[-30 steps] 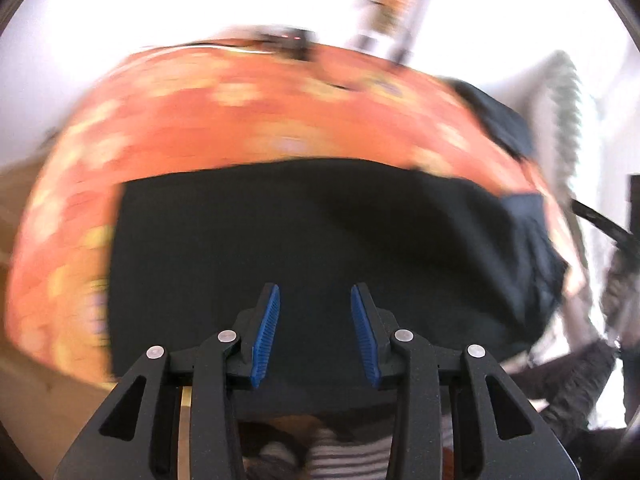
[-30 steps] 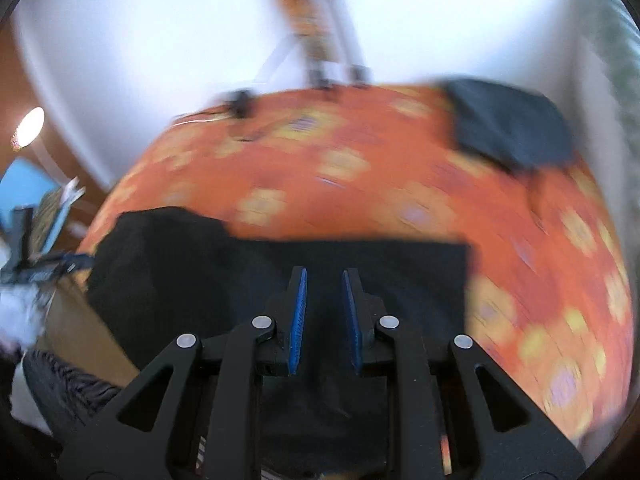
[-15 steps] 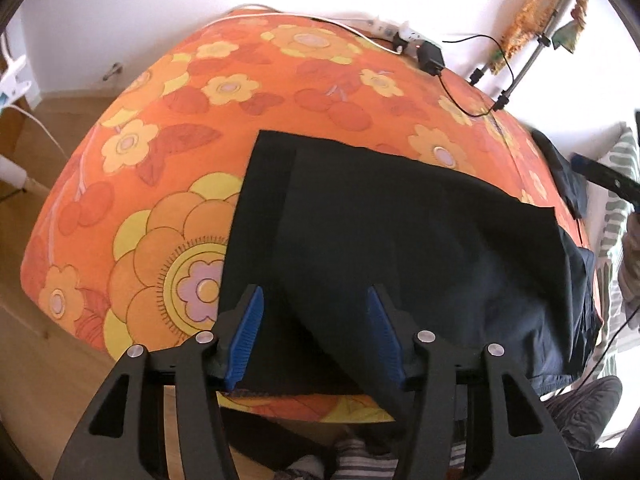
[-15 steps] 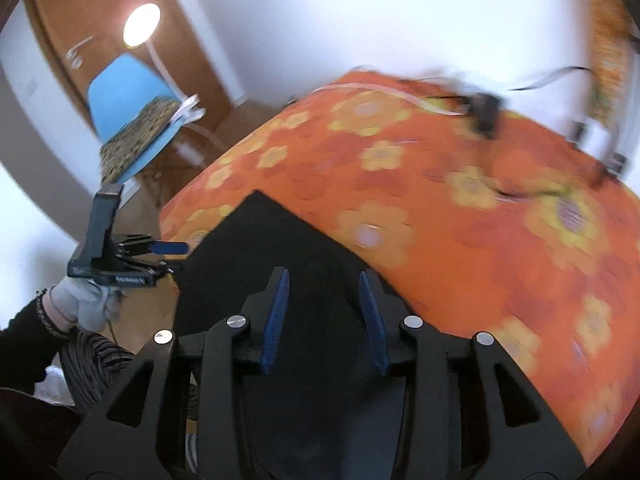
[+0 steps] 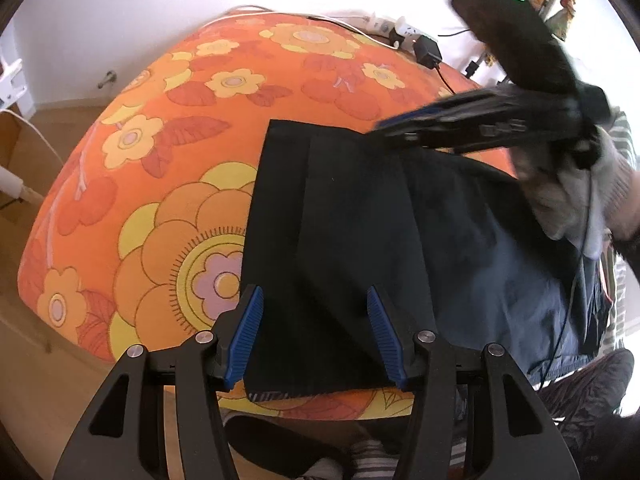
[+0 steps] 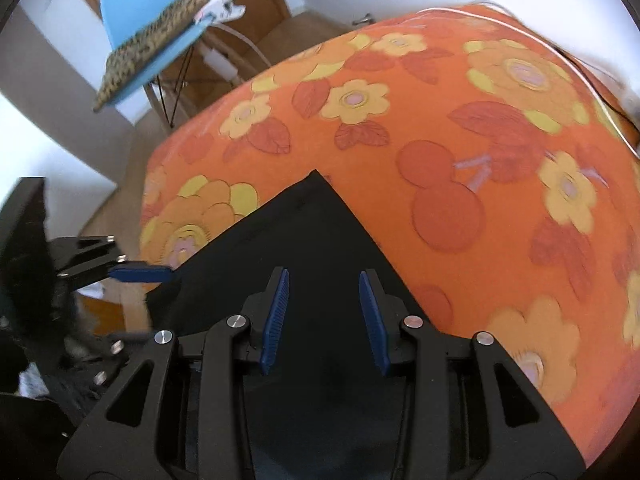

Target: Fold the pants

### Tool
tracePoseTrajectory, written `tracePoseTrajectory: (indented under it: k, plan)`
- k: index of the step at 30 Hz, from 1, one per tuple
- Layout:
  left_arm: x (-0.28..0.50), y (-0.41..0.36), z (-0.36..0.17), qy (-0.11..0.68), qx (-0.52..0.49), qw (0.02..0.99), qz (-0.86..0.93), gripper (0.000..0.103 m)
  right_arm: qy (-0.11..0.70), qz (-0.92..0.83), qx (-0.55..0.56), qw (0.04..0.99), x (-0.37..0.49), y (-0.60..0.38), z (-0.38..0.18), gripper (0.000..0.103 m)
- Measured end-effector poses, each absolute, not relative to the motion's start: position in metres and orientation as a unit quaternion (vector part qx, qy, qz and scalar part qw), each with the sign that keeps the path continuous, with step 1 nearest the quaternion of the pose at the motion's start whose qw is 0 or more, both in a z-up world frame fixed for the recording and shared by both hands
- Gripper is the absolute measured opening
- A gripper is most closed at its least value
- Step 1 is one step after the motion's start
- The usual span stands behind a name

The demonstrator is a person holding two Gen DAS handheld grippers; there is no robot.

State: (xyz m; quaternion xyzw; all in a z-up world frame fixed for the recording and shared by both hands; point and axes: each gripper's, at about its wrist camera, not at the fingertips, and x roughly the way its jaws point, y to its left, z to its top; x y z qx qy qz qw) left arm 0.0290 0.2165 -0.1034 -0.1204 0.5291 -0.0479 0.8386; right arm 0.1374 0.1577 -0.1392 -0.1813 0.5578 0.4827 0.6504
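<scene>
Black folded cotton pants [image 5: 360,240] overhang the orange flowered bedspread's [image 5: 168,168] near edge and could slide off, since left gripper [image 5: 316,336] and right gripper [image 6: 324,316] both stand released above them.

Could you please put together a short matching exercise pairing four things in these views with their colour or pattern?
Things:
1. pants
2. bedspread
3. chair
4. pads of the left gripper

Colours:
A. light blue seat
B. orange with big flowers
C. ribbed dark blue
D. black

Pairs: 1-D, 2-B, 3-A, 4-C
</scene>
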Motion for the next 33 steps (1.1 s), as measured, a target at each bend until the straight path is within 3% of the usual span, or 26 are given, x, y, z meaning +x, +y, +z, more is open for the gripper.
tracePoseTrajectory:
  k: [9,11,13,33]
  plan:
    - [0.023,0.220,-0.106,0.532,-0.115,0.837,-0.053,0.054,0.536,0.491,-0.232,0.646,0.131,0.180,-0.151,0.043]
    - [0.020,0.219,-0.103,0.531,-0.114,0.838,-0.056,0.054,0.520,0.492,-0.255,0.650,0.124,0.181,-0.151,0.035]
    - [0.016,0.218,-0.101,0.529,-0.110,0.839,-0.057,0.054,0.510,0.492,-0.270,0.652,0.119,0.181,-0.150,0.006]
    - [0.004,0.219,-0.094,0.522,-0.080,0.848,-0.047,0.054,0.440,0.498,-0.267,0.698,0.128,0.196,-0.109,0.001]
